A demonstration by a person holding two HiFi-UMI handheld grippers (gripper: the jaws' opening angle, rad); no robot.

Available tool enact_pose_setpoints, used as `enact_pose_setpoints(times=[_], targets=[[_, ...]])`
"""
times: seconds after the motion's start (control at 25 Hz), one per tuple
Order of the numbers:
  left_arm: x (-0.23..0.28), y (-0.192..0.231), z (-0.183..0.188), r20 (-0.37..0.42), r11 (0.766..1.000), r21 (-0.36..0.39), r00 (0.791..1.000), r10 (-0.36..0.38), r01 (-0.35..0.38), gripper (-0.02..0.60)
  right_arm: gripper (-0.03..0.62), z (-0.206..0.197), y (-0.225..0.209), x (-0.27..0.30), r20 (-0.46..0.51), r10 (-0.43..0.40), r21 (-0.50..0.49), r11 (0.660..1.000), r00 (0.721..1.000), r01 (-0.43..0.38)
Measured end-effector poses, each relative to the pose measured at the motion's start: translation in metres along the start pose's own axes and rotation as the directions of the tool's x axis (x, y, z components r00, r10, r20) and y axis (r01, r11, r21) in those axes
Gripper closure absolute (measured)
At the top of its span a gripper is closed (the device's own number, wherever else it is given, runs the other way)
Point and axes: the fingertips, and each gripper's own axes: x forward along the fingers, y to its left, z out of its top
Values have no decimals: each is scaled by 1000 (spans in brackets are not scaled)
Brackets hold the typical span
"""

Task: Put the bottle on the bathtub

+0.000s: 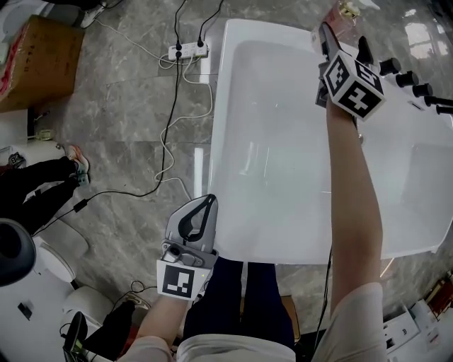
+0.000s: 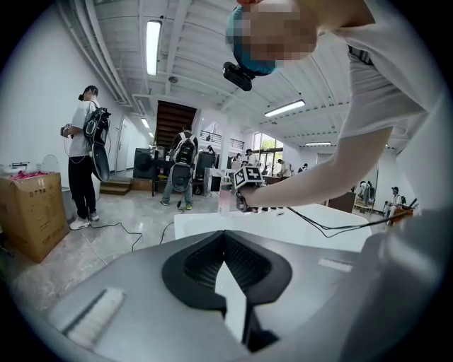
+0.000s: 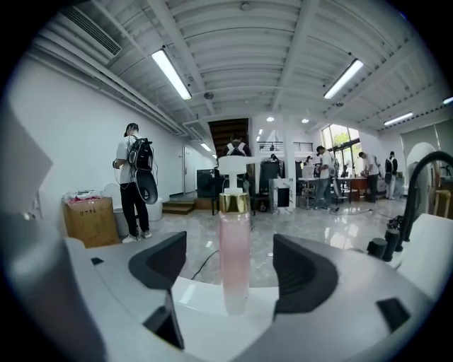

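A slim pink bottle point(image 3: 234, 261) with a gold collar and white pump stands upright on the far rim of the white bathtub point(image 1: 223, 141). My right gripper point(image 3: 230, 244) is open, one jaw on each side of the bottle, with a gap on both sides. In the head view the right gripper point(image 1: 343, 35) reaches over the tub to its far end, where the bottle point(image 1: 341, 18) shows just past the fingers. My left gripper point(image 1: 205, 205) is shut and empty, hovering at the tub's near left corner. The left gripper view looks past the shut left gripper point(image 2: 225, 237) to the bottle point(image 2: 225, 198) far off.
Black faucet knobs point(image 1: 407, 78) line the tub's right rim, and a black spout point(image 3: 410, 191) rises to the right of the bottle. A power strip point(image 1: 188, 51) with cables lies on the floor left of the tub. A cardboard box point(image 1: 39, 60) and a person's legs point(image 1: 42, 180) are further left.
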Motion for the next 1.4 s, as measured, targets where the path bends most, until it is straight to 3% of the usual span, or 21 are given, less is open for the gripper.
enact_pose_setpoints(times=[0.16,0.28,0.56,0.84,0.88,0.92,0.96,1.12,1.4], targets=[[7,9,2,-6,1000,-19,1000,15,-15,572,246,-4,11,-44,41,-25,-4,1000,999,25],[13,15,10,12,1000,-13,1000,24,-23,572,246,-8,28,-87,59,22,-13,1000,998,-21],[19,23,18,40,999,4,998,45,-46,572,246,-40,59,-197,29,142,-25,990,989,-141],[19,25,17,41,997,-16,997,72,-71,572,247,-72,69,-268,-19,152,-43,987,988,-153],[20,24,19,46,997,-18,996,72,-71,572,300,-82,71,-278,-45,155,-53,986,987,-157],[22,23,20,52,997,-17,996,70,-69,572,562,-90,73,-287,-72,160,-63,984,984,-165],[23,23,22,56,998,-16,996,67,-67,572,589,-99,76,-295,-101,169,-65,982,980,-176],[25,21,22,63,998,-13,996,63,-62,572,589,-118,85,-311,-160,184,-14,982,970,-189],[20,17,21,51,998,5,997,56,-56,572,589,-105,89,-314,-140,196,12,981,971,-196]])
